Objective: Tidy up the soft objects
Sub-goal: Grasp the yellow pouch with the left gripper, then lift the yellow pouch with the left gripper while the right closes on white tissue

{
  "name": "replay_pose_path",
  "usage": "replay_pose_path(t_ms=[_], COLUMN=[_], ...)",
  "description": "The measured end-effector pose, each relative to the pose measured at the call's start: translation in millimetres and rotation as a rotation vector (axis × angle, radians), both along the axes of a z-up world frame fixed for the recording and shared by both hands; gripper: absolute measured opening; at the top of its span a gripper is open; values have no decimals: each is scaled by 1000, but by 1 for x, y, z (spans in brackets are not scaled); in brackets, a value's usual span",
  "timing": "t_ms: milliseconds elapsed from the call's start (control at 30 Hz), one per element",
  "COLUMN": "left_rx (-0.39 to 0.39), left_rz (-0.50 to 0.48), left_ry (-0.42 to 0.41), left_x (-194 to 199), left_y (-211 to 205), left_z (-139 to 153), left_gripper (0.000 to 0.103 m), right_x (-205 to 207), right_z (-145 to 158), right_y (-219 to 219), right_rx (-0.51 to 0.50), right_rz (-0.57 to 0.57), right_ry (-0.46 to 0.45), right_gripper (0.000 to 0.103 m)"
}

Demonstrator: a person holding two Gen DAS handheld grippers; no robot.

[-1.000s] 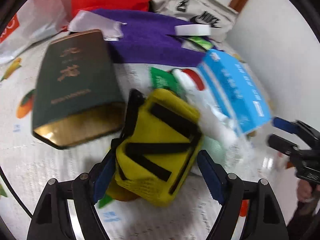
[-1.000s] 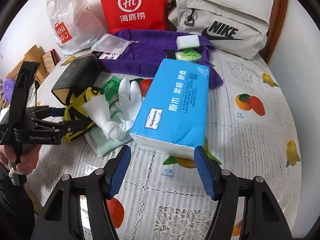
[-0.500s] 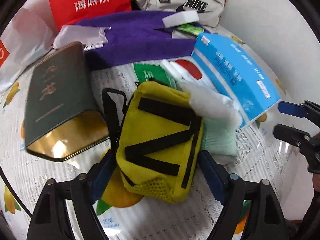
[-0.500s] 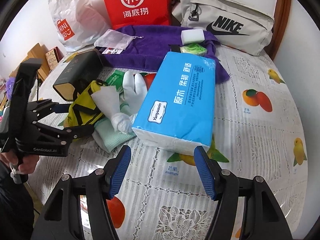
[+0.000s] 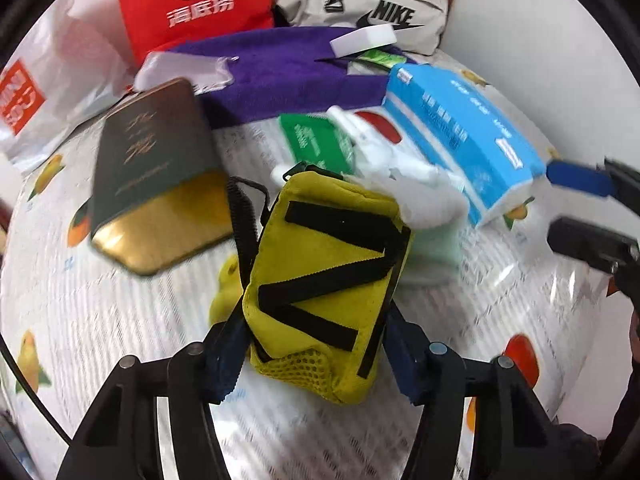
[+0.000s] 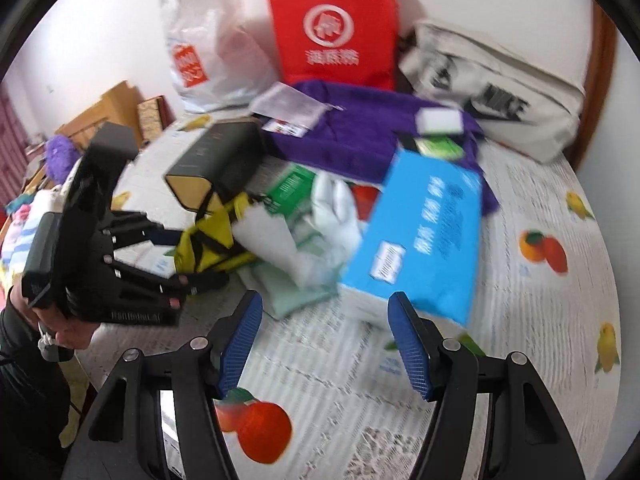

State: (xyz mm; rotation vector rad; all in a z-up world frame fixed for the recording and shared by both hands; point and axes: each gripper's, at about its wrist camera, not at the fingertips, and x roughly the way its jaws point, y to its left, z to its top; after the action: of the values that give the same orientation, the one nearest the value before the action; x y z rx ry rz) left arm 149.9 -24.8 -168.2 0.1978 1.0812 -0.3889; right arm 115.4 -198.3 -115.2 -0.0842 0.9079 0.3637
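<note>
Between left tongs: yellow pouch; long axis runs away, mesh end nearest

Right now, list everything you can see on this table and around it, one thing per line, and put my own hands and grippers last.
pouch: one, yellow with black straps, between the left gripper's pads
tin: one, dark green and gold, lying left of the pouch
tissue pack: one, blue, centre of the table
gloves: white, beside the tissue pack, count unclear
cloth: one, pale green, under the gloves
towel: one, purple, spread at the back
sponge: one, white, on the towel
red bag: one, standing at the wall
white bag: one, left of the red bag
Nike bag: one, beige, back right
tablecloth: white, fruit print
left gripper: jaws just closing on the pouch
right gripper: open, nothing between its pads
hand: one, on the left gripper's handle
</note>
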Motion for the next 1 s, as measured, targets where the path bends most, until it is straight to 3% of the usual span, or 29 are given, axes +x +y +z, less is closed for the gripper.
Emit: replay_pose_path(t_ms=[267, 433, 600, 667, 700, 733, 1000], left_rx=[35, 20, -1, -16, -23, -31, -35], left_rz=[103, 190, 216, 219, 222, 226, 232], left_ry=[6, 8, 15, 15, 15, 15, 8], left_x=[-30, -30, -23, -21, -20, -19, -18], left_y=[33, 61, 74, 77, 78, 79, 70], left_z=[1, 0, -2, -3, -2, -2, -3], left_gripper=[59, 59, 60, 60, 60, 60, 60], right_x=[15, 25, 38, 41, 42, 44, 22], right_z=[-11, -24, -41, -46, -49, -51, -27], right_y=[38, 64, 86, 90, 90, 90, 66], right_rx=[-50, -102, -193, -217, -222, -216, -80], right_rz=[144, 216, 253, 256, 260, 264, 214], right_ry=[-39, -41, -41, -41, -29, -3, 6], right_gripper=[65, 65, 63, 45, 23, 12, 8])
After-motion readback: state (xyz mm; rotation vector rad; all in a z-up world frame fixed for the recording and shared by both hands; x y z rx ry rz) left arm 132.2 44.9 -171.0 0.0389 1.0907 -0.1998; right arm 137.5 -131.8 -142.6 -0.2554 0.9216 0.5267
